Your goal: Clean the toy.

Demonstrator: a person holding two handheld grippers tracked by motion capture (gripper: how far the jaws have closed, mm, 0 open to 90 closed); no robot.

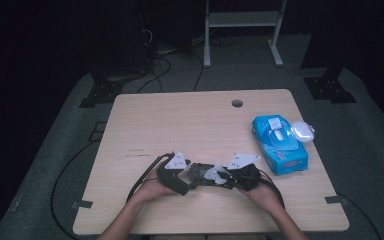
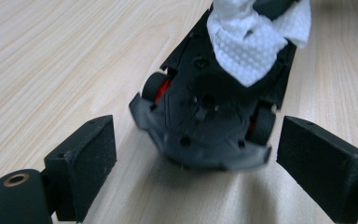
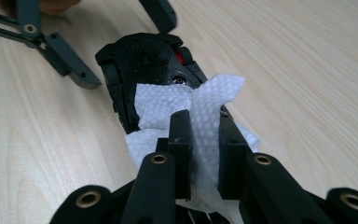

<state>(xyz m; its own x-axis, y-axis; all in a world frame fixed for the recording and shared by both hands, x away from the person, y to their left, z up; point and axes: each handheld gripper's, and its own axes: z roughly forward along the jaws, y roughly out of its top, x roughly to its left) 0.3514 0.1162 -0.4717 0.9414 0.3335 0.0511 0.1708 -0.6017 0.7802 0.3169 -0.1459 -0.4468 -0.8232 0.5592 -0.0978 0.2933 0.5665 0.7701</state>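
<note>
A black toy car [image 1: 199,173] with red parts lies underside up near the table's front edge. My left gripper [image 2: 198,140] is open, its jaws standing on either side of the car's [image 2: 205,121] near end without touching it. My right gripper [image 3: 204,126] is shut on a white paper wipe [image 3: 168,102], which rests on the car's [image 3: 135,60] other end. In the high view the left gripper [image 1: 184,180] and right gripper [image 1: 227,176] face each other across the car, with the wipe [image 1: 214,174] between them. The wipe [image 2: 251,42] drapes over the car's far part in the left gripper view.
A blue pack of wipes [image 1: 279,144] lies at the table's right side, with a small white case [image 1: 302,131] beside it. The wooden table [image 1: 180,125] has a cable hole [image 1: 237,103] near its far edge. Cables trail off the table's left front.
</note>
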